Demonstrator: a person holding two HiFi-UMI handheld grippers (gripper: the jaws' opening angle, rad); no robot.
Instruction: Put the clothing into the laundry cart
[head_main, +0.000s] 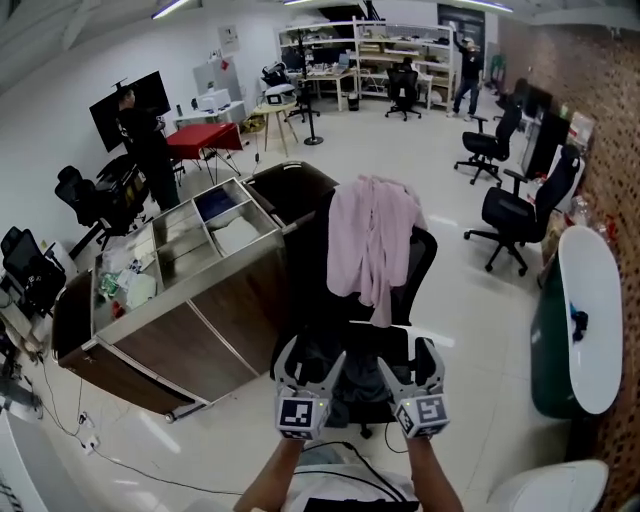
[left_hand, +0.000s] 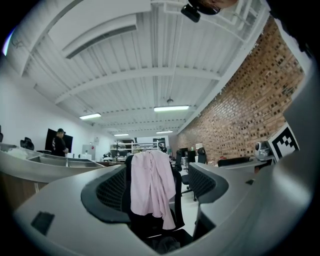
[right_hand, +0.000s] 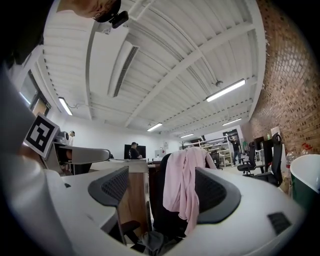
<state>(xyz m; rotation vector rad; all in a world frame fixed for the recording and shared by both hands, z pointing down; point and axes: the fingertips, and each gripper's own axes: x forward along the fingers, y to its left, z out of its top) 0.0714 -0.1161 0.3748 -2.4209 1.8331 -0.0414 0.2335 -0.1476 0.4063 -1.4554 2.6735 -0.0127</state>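
Pink garment (head_main: 372, 240) (left_hand: 150, 185) (right_hand: 186, 186): draped over the top of the backrest of a black office chair (head_main: 421, 262), just right of the laundry cart (head_main: 222, 322). Its long axis ran vertically. The bunched upper part lay on the backrest crest and the loose lower end hung towards the seat, on the side facing the person.

Left hand-held gripper (head_main: 310, 352) (left_hand: 157, 189): held low and near, on a bare forearm reaching forward from the bottom edge of the head view. Jaws were apart with nothing gripped, aimed level at the chair, which sat framed between them but well clear.

Right hand-held gripper (head_main: 407, 356) (right_hand: 163, 191): beside the left one at matching height, its forearm likewise extended. Jaws stood open and empty, pointing the same way, garment and chair seen through the gap.

Laundry cart: wood-sided, with steel-lined compartments open at the top, standing left of the chair and running far to near on the pale floor (head_main: 400, 150).

Grey cloth (head_main: 350, 392): lying on the chair seat, below the hanging garment.
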